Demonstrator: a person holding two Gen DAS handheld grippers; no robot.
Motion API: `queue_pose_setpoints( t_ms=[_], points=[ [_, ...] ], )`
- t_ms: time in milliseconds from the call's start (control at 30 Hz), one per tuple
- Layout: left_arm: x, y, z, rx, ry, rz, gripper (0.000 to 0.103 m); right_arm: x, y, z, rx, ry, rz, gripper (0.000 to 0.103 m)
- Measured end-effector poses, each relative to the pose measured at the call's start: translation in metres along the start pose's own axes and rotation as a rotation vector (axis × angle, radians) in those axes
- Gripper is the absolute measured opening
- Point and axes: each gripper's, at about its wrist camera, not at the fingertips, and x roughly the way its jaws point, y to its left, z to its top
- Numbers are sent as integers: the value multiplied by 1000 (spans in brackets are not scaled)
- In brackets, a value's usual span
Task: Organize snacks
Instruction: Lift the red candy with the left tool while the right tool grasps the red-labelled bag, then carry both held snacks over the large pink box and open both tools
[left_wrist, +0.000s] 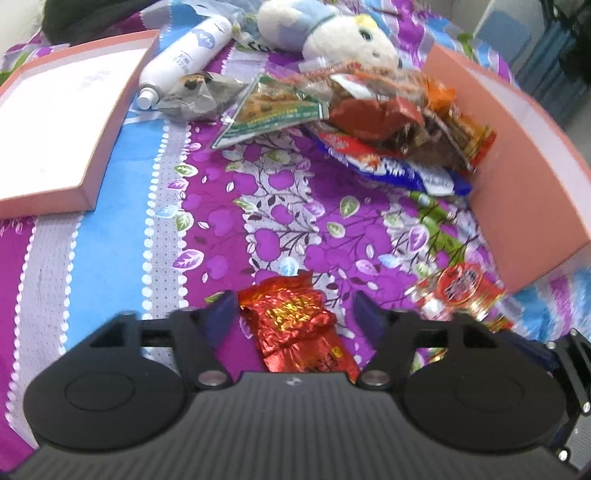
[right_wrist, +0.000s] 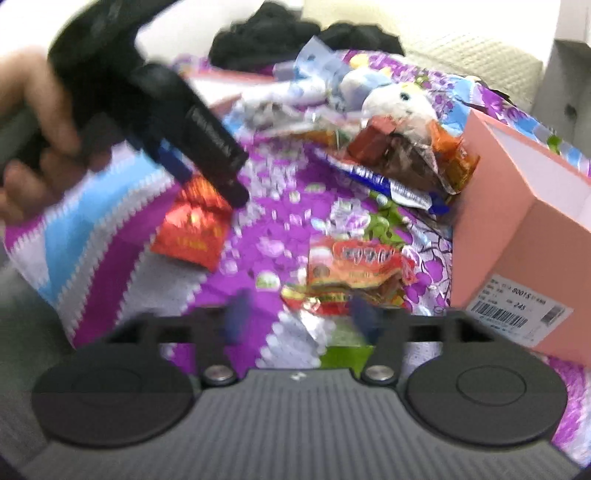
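Observation:
My left gripper (left_wrist: 295, 312) stands open just over the floral bedsheet. A crumpled red foil snack packet (left_wrist: 295, 328) lies on the sheet between its fingers, which do not press on it. In the right wrist view a hand holds the left gripper (right_wrist: 214, 184) over that red packet (right_wrist: 192, 229). My right gripper (right_wrist: 301, 315) is open and holds nothing; a red and yellow snack packet (right_wrist: 354, 269) lies on the sheet just ahead of it, also seen as the red and yellow packet (left_wrist: 458, 295) in the left wrist view. A pile of snack packets (left_wrist: 388, 122) leans against the pink box (left_wrist: 517, 177).
The pink box (right_wrist: 517, 240) stands open on the right with a barcode label on its end. Its lid (left_wrist: 55, 122) lies at the left. A white bottle (left_wrist: 184, 55), a crumpled grey wrapper (left_wrist: 199, 96) and a plush toy (left_wrist: 332, 33) lie at the far side.

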Motion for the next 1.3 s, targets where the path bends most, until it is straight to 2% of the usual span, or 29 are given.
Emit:
queue_pose_setpoints(
  t_ms=[267, 433, 633, 700, 867, 967, 1100, 1200, 1300],
  points=[
    [-7, 2, -11, -94, -38, -28, 83, -14, -23, 7, 210, -91, -51, 86],
    [-1, 1, -16, -102, -42, -36, 83, 0, -41, 9, 323, -56, -113, 86],
    [5, -6, -16, -82, -60, -10, 82, 25, -35, 11, 261, -6, -82, 86],
    [8, -7, -15, -75, -56, -3, 82, 31, -30, 10, 229, 11, -96, 86],
    [16, -14, -15, -15, -53, 37, 81, 51, -29, 8, 156, 60, -106, 86],
    [21, -19, -13, 29, -43, 61, 78, 56, -32, 9, 175, 48, -89, 87],
    [22, -25, -9, 104, -27, 104, 57, 59, -32, 14, 157, 55, -78, 74],
    [16, -29, -8, 119, -21, 70, 57, 56, -38, 20, 180, 75, -66, 55],
    [11, -35, -10, 130, -27, 76, 57, 53, -42, 21, 189, 88, -70, 54]
  ],
)
